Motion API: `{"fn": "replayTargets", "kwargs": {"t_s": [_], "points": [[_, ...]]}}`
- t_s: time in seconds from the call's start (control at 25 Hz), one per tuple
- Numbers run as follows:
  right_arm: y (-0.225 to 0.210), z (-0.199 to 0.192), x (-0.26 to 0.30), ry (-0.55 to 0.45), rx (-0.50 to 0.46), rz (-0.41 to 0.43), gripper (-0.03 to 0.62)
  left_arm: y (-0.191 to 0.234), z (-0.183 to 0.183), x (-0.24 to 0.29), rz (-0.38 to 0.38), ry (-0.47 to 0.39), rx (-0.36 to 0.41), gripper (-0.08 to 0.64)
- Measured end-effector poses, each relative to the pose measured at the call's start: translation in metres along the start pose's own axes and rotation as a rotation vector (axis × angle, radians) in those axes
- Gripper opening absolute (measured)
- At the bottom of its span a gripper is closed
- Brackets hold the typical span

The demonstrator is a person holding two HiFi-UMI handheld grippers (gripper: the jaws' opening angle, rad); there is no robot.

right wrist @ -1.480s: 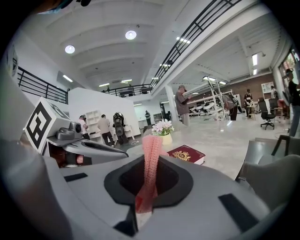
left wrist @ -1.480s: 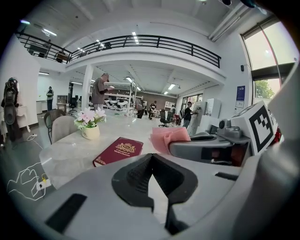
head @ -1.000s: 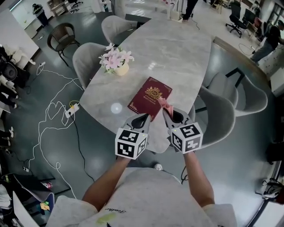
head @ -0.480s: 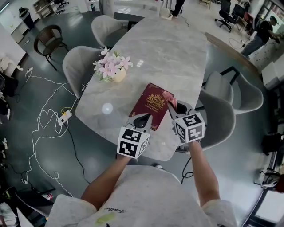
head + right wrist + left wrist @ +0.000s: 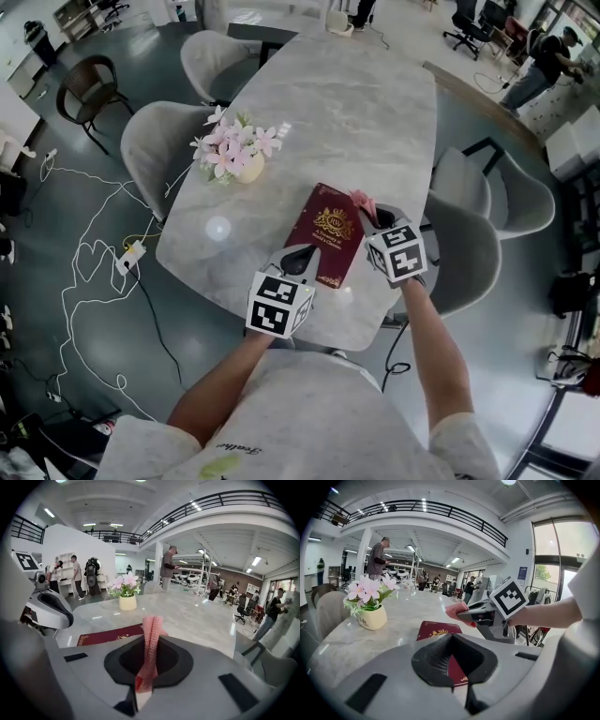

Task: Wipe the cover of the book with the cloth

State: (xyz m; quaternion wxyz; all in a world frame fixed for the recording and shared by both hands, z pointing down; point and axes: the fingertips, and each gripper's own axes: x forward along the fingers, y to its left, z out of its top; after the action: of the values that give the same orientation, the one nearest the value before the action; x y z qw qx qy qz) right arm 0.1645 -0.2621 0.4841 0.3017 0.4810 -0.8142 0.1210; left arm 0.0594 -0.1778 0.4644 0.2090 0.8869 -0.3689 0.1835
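Your right gripper (image 5: 368,214) is clamping the pink cloth (image 5: 359,199) at the far right corner of the maroon book (image 5: 330,230) on the marble table (image 5: 356,103); your left gripper (image 5: 299,260), jaws closed and empty, is apparently pressing its near end

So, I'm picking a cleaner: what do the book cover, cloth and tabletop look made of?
Book cover: dark red leatherette or coated board, smooth, gold stamped crest.
Cloth: pink textured fabric, perhaps microfibre; dotted weave, limp folds.
Tabletop: polished grey marble or imitation; veining, light reflections.
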Motion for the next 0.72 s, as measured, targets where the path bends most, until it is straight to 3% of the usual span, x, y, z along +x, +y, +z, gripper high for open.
{"fn": "replayTargets", "kwargs": {"t_s": [0.28,0.72], "points": [[-0.003,-0.012,0.034,0.08,-0.022,-0.024,0.017,0.012,-0.006,0.004,-0.026,0.031,0.006,0.008],[0.001,-0.026,0.043,0.118,-0.011,-0.021,0.017,0.014,-0.001,0.009,-0.046,0.032,0.006,0.008]]}}
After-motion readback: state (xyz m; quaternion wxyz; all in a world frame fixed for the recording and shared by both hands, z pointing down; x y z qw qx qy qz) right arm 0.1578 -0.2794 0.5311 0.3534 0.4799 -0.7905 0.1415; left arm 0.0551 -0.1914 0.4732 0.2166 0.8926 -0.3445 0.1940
